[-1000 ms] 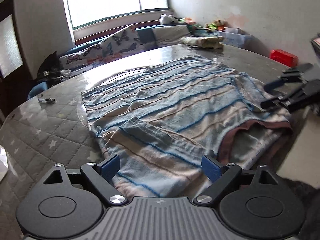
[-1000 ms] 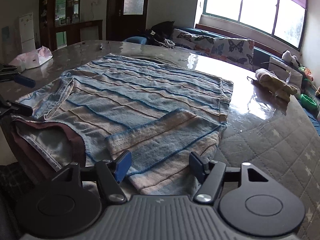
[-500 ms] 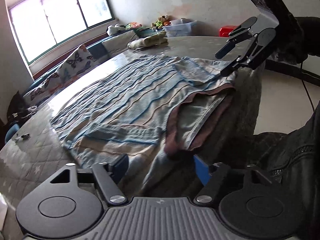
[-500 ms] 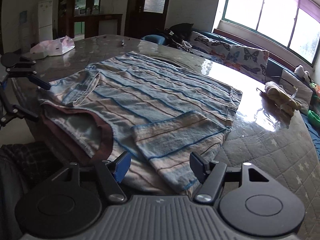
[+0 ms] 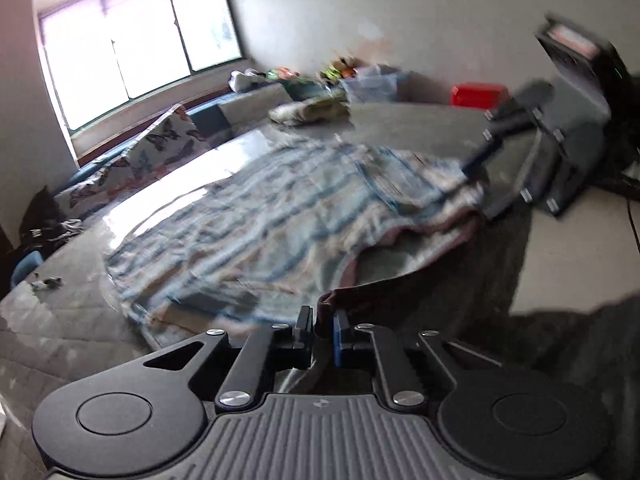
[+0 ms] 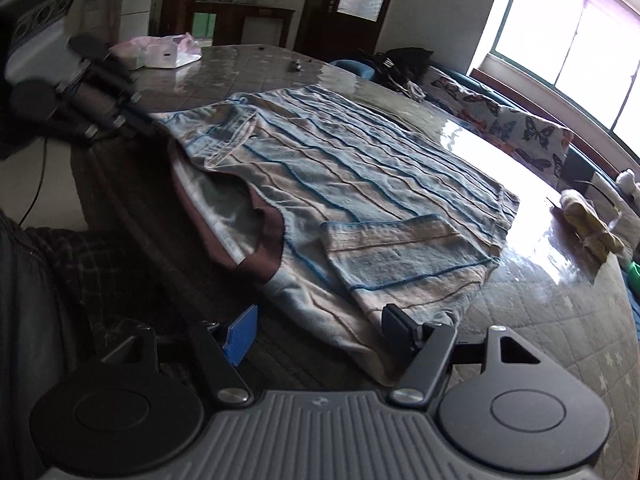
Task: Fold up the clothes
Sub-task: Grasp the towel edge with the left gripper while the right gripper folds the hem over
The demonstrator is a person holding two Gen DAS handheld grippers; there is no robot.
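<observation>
On the counter (image 6: 560,320) lies the striped shirt (image 6: 360,168), spread flat. Left gripper (image 5: 320,330) has just been closing, fingers clenched on its brown hem; right gripper (image 6: 320,328) has been opening, fingers straddling the near edge, released.

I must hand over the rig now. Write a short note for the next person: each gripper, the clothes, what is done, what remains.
Left gripper: jaws have just closed, pinching the brown collar edge of the striped garment.
Right gripper: open, holding nothing, at the garment's near shoulder.
Garment: flat on the table, collar end hanging over the near edge.
Done: both sleeves lie folded in over the body.
Left: grip the right side, then fold the body over.
</observation>
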